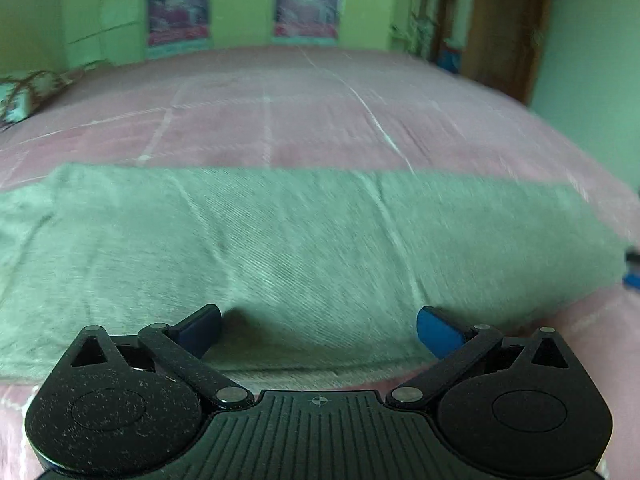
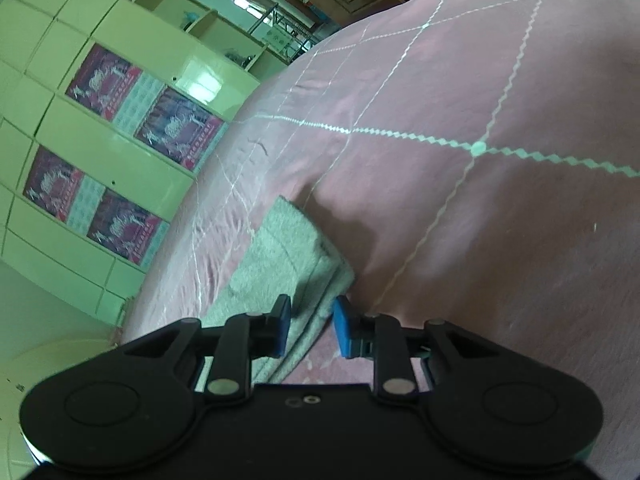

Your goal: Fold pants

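Grey pants lie as a long folded band across the pink bedspread. My left gripper is open wide, its blue pads just above the near long edge of the pants, holding nothing. In the right wrist view one narrow end of the pants lies on the bedspread. My right gripper is partly open, its blue pads on either side of the layered edge of the cloth, not closed on it.
A pale green wardrobe with red posters stands beyond the bed; it also shows in the left wrist view. A brown door is at the far right. The bedspread has a white grid pattern.
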`<action>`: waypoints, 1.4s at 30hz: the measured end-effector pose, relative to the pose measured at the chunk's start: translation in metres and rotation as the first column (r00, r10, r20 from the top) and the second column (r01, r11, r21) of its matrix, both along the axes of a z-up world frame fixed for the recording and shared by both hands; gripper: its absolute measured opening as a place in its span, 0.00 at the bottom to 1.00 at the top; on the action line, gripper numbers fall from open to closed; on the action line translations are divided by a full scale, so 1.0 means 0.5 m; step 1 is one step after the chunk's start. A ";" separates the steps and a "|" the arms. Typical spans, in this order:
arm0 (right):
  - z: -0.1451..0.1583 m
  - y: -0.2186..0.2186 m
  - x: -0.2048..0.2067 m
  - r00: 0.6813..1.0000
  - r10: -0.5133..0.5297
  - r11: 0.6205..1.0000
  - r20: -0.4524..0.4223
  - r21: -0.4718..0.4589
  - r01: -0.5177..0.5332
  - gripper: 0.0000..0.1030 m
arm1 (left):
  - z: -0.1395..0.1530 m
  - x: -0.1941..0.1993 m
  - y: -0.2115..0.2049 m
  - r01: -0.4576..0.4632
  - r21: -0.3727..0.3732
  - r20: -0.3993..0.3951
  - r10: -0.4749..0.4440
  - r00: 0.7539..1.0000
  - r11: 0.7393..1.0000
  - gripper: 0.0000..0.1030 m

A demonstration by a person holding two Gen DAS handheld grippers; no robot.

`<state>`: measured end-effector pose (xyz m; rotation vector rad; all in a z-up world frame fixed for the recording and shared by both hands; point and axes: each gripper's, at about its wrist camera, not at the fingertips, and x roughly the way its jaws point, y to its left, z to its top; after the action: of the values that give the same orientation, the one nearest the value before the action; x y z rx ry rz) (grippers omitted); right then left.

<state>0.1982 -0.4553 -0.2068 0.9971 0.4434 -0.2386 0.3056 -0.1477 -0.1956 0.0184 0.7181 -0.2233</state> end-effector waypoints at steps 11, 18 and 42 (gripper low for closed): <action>-0.009 -0.012 0.013 0.998 -0.028 0.997 0.064 0.068 0.024 0.18 | -0.027 0.012 0.005 0.010 0.043 -0.017 -0.009 1.000 0.999 1.00; -0.016 -0.011 0.019 0.999 -0.041 0.994 -0.008 0.103 0.042 0.18 | -0.029 0.002 0.002 0.006 0.040 -0.010 -0.006 1.000 0.999 1.00; -0.008 0.019 0.072 0.996 0.002 0.997 -0.087 -0.073 -0.008 0.06 | -0.040 -0.004 0.000 0.022 0.045 0.027 -0.023 0.999 0.999 1.00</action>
<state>0.2339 -0.4455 -0.2108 0.9165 0.5131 -0.2926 0.3038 -0.1478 -0.2154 0.0717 0.6954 -0.2284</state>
